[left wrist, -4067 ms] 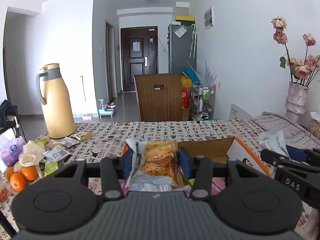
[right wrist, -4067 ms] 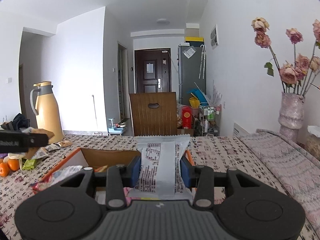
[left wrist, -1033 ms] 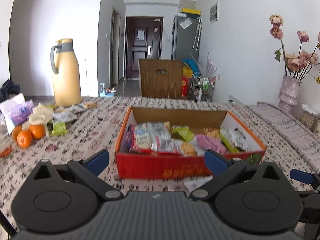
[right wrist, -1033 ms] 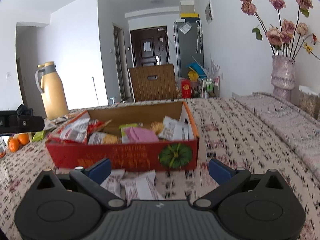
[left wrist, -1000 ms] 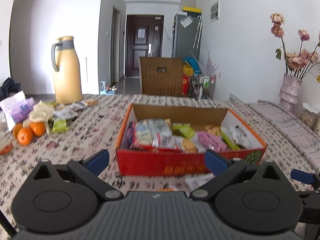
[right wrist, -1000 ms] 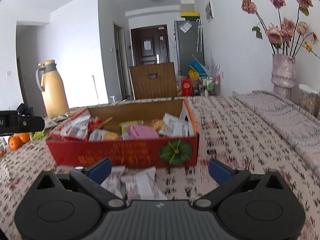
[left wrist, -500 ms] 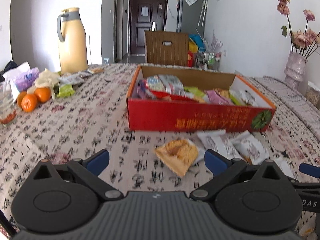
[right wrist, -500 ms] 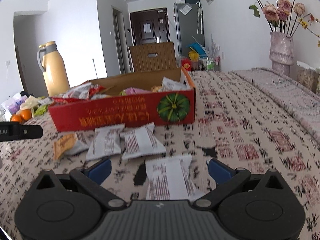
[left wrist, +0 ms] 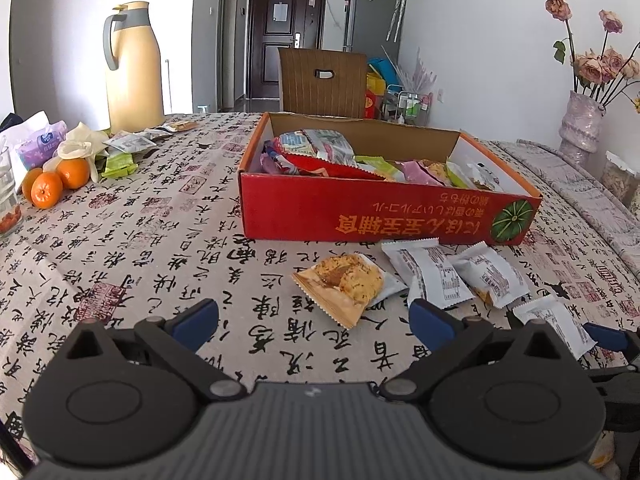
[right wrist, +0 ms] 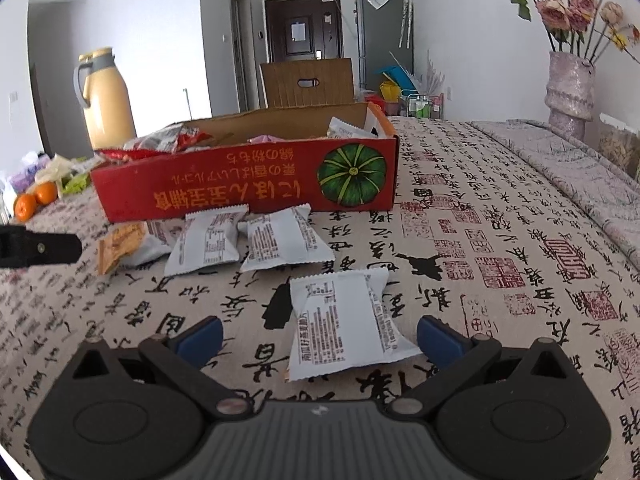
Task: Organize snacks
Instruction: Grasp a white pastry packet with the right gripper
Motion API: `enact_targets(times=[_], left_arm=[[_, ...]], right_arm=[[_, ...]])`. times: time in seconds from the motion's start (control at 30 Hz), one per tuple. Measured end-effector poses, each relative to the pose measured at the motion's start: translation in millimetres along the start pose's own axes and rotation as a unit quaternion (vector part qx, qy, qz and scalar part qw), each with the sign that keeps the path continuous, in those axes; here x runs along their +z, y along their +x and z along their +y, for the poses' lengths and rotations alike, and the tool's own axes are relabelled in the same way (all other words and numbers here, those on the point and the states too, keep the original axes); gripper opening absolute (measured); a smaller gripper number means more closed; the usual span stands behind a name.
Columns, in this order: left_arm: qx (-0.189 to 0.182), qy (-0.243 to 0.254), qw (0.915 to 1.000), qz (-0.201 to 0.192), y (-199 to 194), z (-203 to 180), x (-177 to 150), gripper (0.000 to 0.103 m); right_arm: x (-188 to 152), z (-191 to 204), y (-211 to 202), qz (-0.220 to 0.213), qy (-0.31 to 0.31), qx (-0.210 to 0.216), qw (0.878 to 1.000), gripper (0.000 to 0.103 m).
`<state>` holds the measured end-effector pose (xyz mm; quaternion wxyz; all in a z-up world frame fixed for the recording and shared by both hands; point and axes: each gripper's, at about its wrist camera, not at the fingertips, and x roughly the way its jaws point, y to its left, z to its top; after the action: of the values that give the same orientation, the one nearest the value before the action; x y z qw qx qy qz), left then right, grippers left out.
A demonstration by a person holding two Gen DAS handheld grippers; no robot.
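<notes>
A red cardboard box point(left wrist: 384, 216) holds several snack packs on the patterned tablecloth; it also shows in the right wrist view point(right wrist: 248, 192). In front of it lie an orange cookie pack point(left wrist: 344, 284) and white packs point(left wrist: 432, 272). My left gripper point(left wrist: 314, 320) is open and empty, low over the cloth just short of the orange pack. My right gripper point(right wrist: 320, 338) is open, with a white snack pack point(right wrist: 344, 332) lying on the cloth between its fingers. Two more white packs point(right wrist: 248, 240) lie by the box.
A yellow thermos jug point(left wrist: 134, 68), oranges point(left wrist: 56, 180) and loose wrappers point(left wrist: 120, 148) sit at the far left. A vase of dried roses point(right wrist: 570, 88) stands at the far right. A brown chair point(left wrist: 322, 82) stands behind the table.
Both grippers let go of their packs over the box, then pulled back and dropped low toward the packs lying in front of the box. Both are open now.
</notes>
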<state>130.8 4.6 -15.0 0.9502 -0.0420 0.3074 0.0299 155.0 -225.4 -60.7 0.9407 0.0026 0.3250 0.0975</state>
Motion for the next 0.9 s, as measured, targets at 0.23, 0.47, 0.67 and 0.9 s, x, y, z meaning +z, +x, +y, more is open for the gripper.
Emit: enact_targets(times=[0.23,0.47,0.67,0.9], left_arm=[[-0.006,-0.005,1.0,0.004,0.3,1.9,-2.6,0.103],[-0.006,-0.004,0.9999,0.011,2.3,2.6,-4.9,0.103],[-0.004,-0.004,0.9999,0.01,2.1,4.7,-4.5,0.103],[0.003,0.003,0.9999,0.012,6.8,5.6,-0.2,0.103]], right_arm=[[0.5,3.9,1.7,0.006,-0.009,-0.009,1.0,0.103],[0.9,3.5,2.2,0.006,-0.009,-0.007,1.0,0.103],[1.2,-0.2,0.5,-0.008,-0.002,-0.014,1.0,0.085],[5.2,-12.6,-4.4,-0.018,0.004,-0.005,1.0,0.044]])
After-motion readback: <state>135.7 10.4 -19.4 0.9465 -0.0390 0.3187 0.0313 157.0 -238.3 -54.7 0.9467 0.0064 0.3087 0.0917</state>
